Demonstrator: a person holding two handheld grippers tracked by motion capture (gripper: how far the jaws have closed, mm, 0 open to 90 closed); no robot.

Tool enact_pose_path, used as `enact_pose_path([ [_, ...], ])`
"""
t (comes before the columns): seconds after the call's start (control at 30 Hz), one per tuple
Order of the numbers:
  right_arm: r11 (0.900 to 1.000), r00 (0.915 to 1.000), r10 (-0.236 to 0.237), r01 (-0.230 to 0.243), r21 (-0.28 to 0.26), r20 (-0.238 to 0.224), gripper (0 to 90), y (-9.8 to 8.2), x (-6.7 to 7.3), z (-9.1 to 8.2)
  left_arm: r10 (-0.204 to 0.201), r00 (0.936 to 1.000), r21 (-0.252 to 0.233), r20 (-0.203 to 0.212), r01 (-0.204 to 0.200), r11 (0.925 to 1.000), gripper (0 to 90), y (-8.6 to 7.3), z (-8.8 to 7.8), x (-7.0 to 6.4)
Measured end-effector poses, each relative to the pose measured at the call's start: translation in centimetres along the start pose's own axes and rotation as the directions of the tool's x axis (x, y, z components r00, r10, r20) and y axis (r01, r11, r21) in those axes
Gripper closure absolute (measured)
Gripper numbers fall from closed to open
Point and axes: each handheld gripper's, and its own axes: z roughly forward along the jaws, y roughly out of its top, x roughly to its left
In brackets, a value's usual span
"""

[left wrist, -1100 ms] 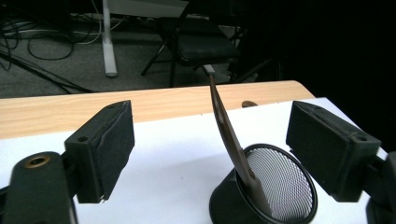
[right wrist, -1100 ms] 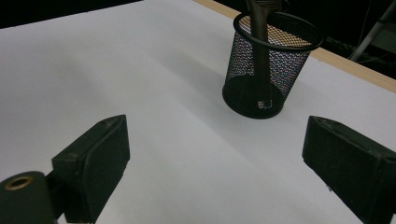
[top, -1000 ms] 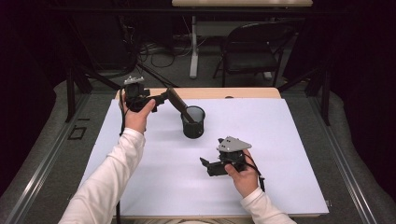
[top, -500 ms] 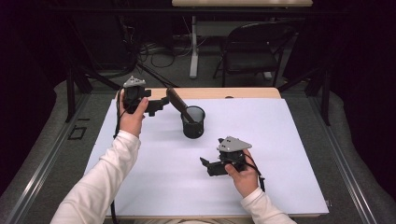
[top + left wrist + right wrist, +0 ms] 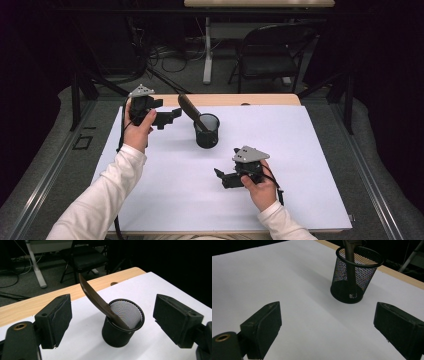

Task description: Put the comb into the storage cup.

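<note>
1. Brown flat blade-shaped tool point(image 5: 189, 108), long and narrow with a fine toothed edge visible in the left gripper view, stands tilted in a black round wire-mesh pen cup point(image 5: 207, 131). Its lower end sits inside the cup and its upper end leans out toward 10 o'clock as the high view shows it.

2. Handling, as a judgement: it looks thin, stiff and light, with a smooth face that may slip between flat pads. The mesh cup looks light too, so a sideways pull on the tool could tip or drag it.

3. Best place to take hold seems to be the free upper part point(image 5: 88, 290) above the cup rim, pads on the two broad faces, then a lift along its own lean.

4. Cup and tool stand on a white sheet point(image 5: 310, 165) covering a pale wooden table point(image 5: 260, 99), toward the far middle of the sheet.

5. Left gripper point(image 5: 170, 118) hovers at about 9 o'clock from the cup, jaws wide apart with nothing between them, aimed at the tool.

6. Right gripper point(image 5: 220, 176) rests low at about 5 o'clock from the cup, well apart from it, jaws likewise spread wide and empty.
</note>
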Motion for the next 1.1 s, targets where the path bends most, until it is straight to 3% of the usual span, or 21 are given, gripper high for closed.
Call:
enact_pose_path([
  [0.57, 1.000, 1.0000, 0.003, -0.003, -0.002, 0.003, 8.4, 0.0, -0.1, -0.1, 0.043, 0.9971, -0.016, 0.063, -0.042, 0.9990, 15.8, -0.7, -1.2, -2.1],
  [1.1, 1.000, 0.9998, 0.006, -0.006, -0.025, 0.019, 8.4, 0.5, -0.5, -0.9, 0.076, 0.9916, -0.026, 0.105, -0.073, 0.9970, 15.8, -1.7, -3.0, -3.2],
])
